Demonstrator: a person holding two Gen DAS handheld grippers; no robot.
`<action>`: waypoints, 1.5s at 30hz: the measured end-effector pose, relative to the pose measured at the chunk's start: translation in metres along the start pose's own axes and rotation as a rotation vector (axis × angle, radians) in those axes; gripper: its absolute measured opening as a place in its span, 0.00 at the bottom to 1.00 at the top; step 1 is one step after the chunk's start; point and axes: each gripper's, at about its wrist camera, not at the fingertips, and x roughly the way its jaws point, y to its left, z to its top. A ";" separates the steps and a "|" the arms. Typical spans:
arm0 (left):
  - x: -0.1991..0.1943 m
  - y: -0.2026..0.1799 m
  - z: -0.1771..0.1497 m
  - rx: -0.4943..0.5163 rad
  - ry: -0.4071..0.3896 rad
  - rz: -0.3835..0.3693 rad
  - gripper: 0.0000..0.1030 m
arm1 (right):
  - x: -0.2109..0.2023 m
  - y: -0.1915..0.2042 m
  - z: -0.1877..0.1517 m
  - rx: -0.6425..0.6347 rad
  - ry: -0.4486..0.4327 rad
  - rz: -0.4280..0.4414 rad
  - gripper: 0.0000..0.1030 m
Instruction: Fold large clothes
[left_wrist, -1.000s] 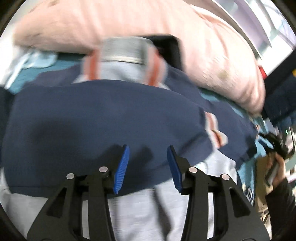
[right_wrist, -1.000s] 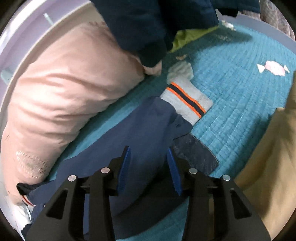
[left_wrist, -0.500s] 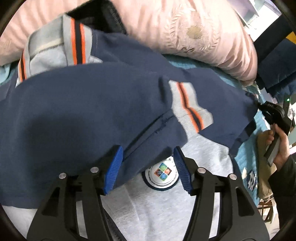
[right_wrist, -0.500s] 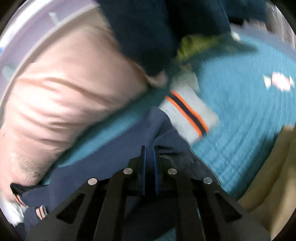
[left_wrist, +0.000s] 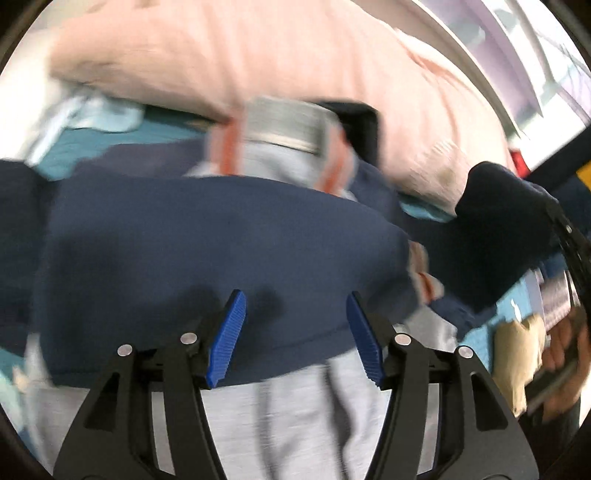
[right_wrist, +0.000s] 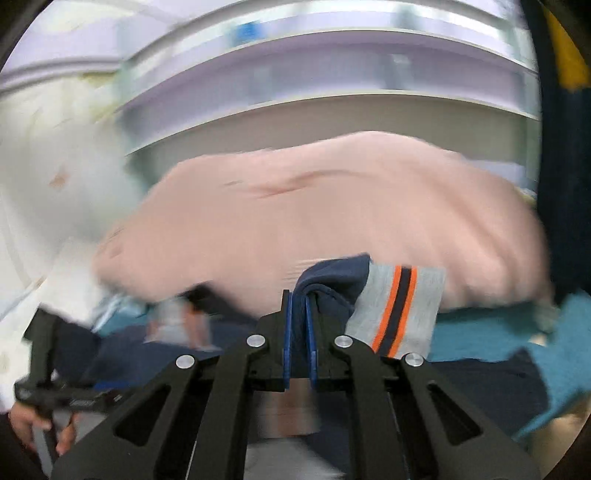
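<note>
A navy and grey shirt with orange-striped grey trim lies on the teal bedcover, its grey collar toward the pink pillow. My left gripper is open and empty just above the navy part folded over the grey front. My right gripper is shut on the shirt's navy sleeve and holds it lifted; the grey cuff with orange stripes hangs to its right. The frames are motion-blurred.
A large pink pillow lies behind the shirt, also in the left wrist view. Teal quilted bedcover lies underneath. White bedding is at left, a dark garment at right. A purple headboard is behind.
My right gripper has lifted the gripped sleeve off the bed and swung to face the pillow. My left gripper has pulled back and points at the folded navy part again.
</note>
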 end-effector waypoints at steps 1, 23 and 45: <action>-0.007 0.015 0.001 -0.018 -0.012 0.022 0.56 | 0.007 0.021 -0.004 -0.021 0.010 0.024 0.06; -0.047 0.122 -0.020 -0.128 -0.043 0.059 0.58 | 0.099 0.184 -0.103 0.001 0.306 0.200 0.58; -0.081 0.122 -0.027 -0.135 -0.128 0.053 0.60 | 0.109 0.177 -0.061 0.386 0.276 0.553 0.49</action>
